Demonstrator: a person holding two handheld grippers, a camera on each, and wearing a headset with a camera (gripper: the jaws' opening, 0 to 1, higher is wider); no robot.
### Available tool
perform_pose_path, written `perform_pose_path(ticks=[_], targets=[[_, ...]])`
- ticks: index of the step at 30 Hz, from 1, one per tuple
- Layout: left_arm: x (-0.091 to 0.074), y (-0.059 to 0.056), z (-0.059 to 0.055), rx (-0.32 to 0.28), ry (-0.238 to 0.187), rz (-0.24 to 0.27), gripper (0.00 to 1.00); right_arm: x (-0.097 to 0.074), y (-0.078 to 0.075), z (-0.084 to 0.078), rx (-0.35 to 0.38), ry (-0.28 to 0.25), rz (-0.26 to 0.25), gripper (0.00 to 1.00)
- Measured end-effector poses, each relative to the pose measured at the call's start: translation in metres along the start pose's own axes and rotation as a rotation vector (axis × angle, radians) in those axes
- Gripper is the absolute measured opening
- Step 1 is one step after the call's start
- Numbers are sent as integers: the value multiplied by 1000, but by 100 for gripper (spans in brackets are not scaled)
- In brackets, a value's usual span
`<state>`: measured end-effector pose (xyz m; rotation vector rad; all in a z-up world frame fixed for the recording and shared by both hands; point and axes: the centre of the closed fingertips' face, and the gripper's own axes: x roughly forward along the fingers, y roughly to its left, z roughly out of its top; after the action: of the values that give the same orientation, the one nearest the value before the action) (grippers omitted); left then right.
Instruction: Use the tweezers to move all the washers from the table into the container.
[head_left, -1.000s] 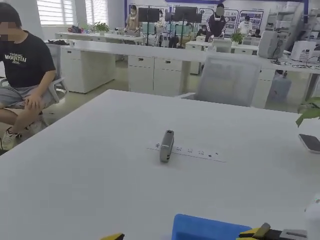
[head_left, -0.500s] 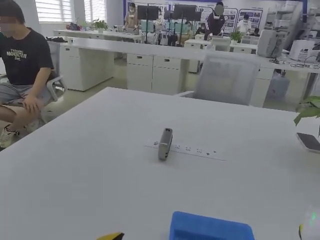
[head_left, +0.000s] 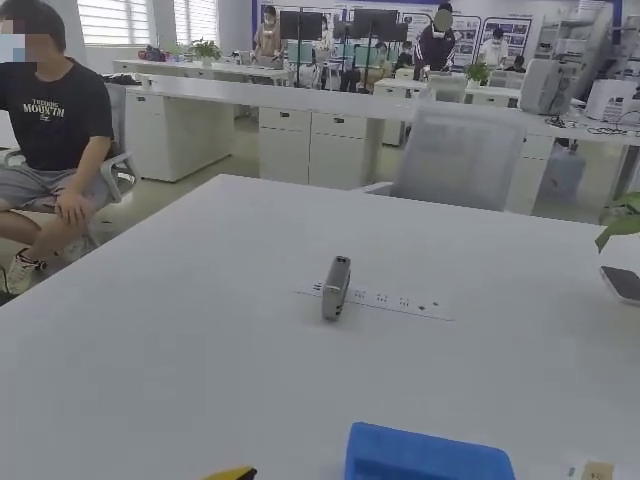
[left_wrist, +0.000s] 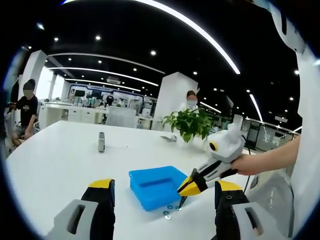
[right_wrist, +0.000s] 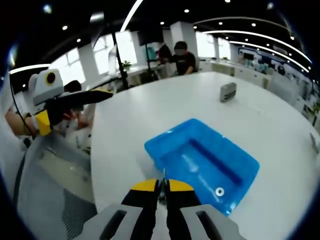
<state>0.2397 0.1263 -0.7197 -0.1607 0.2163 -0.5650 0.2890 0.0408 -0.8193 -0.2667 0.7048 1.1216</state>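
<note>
Pick step: right tool (right_wrist: 162, 186) clenched on tweezers (right_wrist: 163, 175), left tool (left_wrist: 165, 184) released.
Tweezers hung by loose washers (left_wrist: 167, 216) beside container (left_wrist: 145, 195); best: lower slowly, pinch one rim.

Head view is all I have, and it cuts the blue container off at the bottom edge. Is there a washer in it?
Observer: Yes. The right gripper view shows one washer lying in the container.
Operator: Are any on the table?
Observer: A few washers lie on the table beside the container's near corner, in the left gripper view.
Operator: Which tongs have the tweezers?
Observer: The right tongs are shut on the tweezers, whose tips point down at those washers.
</note>
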Motion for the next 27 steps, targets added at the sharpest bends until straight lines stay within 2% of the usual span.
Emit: perform_pose_path(ticks=[12,17,27], targets=[[0,-2,-1,5,7,-10,83,4,4,0,-24,34,5,3],[-1,-3,-1,7,6,-12,83,6,10,1,-11,42,31,4],[0,-4,-2,9,18,-16,82,9,26,1,-71,65,51,4]])
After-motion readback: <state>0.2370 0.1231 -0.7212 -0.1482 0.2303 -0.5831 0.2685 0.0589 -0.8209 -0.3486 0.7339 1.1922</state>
